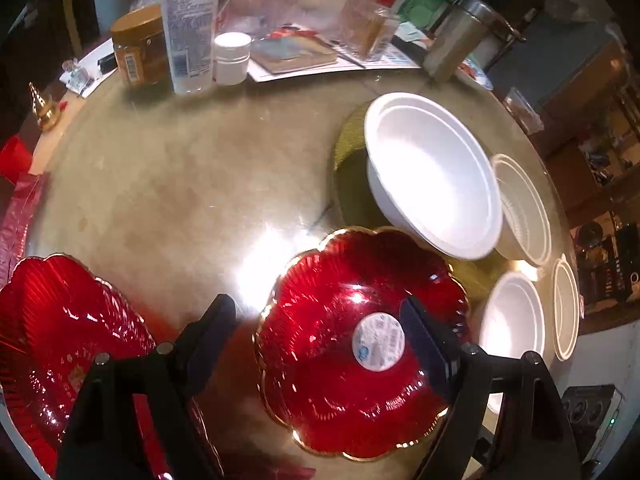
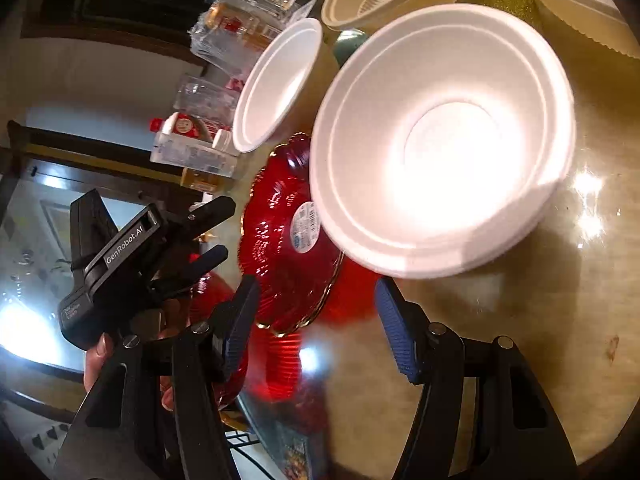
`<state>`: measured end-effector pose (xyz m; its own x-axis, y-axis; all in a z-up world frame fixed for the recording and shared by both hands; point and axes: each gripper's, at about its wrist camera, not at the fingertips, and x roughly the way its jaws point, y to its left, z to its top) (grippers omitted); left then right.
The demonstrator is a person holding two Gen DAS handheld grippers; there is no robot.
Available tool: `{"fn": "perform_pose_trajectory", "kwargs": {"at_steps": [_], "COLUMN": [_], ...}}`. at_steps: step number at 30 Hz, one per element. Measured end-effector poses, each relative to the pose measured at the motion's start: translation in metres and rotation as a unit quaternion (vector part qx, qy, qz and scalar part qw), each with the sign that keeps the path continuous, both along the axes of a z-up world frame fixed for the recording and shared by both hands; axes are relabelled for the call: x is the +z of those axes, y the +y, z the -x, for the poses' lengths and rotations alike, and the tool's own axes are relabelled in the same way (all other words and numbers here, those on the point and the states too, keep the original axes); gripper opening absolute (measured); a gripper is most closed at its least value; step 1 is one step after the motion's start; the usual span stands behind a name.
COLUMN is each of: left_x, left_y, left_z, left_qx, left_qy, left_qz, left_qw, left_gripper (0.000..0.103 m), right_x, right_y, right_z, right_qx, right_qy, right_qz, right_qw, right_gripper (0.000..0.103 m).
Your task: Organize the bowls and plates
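A red scalloped plate (image 1: 340, 392) with a gold rim and a round white sticker lies on the glossy table. My left gripper (image 1: 316, 316) hangs open over its left half, the right finger near the sticker, the left finger beyond the rim. A second red plate (image 1: 60, 340) lies at lower left. A large white foam bowl (image 1: 432, 176) sits partly on a gold mat (image 1: 350, 148). In the right wrist view that bowl (image 2: 440, 140) is just past my right gripper (image 2: 316, 292), which is open and empty. The red plate (image 2: 280, 256) and the left gripper (image 2: 220, 230) show to its left.
Three smaller white bowls (image 1: 524, 216) (image 1: 512, 320) (image 1: 566, 308) crowd the table's right edge. Along the far side stand a brown jar (image 1: 136, 48), a tall white bottle (image 1: 188, 24), a white pot (image 1: 232, 58), a book (image 1: 296, 54) and a metal canister (image 1: 456, 40). A gold ornament (image 1: 42, 106) stands at left.
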<state>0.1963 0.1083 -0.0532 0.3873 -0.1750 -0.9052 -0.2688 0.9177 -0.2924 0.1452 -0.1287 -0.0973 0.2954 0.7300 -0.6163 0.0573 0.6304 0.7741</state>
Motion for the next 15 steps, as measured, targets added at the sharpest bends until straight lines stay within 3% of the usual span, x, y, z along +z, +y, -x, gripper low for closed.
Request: {"fn": "perform_pose_trajectory", "kwargs": {"at_steps": [5, 12, 13, 15], "left_x": [-0.013, -0.017, -0.018, -0.020], "left_y": [0.000, -0.003, -0.003, -0.005], "left_z": [-0.006, -0.008, -0.008, -0.008], "left_qx": [-0.009, -0.008, -0.006, -0.008], "left_qy": [0.023, 0.035, 0.037, 0.041], "left_qz": [0.037, -0.007, -0.013, -0.033], "left_qw": [0.9990, 0.9993, 0.9992, 0.9986], "left_gripper": [0.082, 0.045, 0.037, 0.030], "right_x": [-0.003, -0.005, -0.005, -0.008], "right_y": [0.007, 0.008, 0.009, 0.010], "right_z": [-0.007, -0.014, -0.015, -0.015], "right_qx": [0.004, 0.003, 0.003, 0.007], "right_qy": [-0.003, -0.020, -0.022, -0.014], "right_qz": [0.014, 0.014, 0.019, 0.031], "right_qw": [1.000, 1.000, 1.000, 0.999], "right_gripper": [0.060, 0.058, 0.054, 0.026]}}
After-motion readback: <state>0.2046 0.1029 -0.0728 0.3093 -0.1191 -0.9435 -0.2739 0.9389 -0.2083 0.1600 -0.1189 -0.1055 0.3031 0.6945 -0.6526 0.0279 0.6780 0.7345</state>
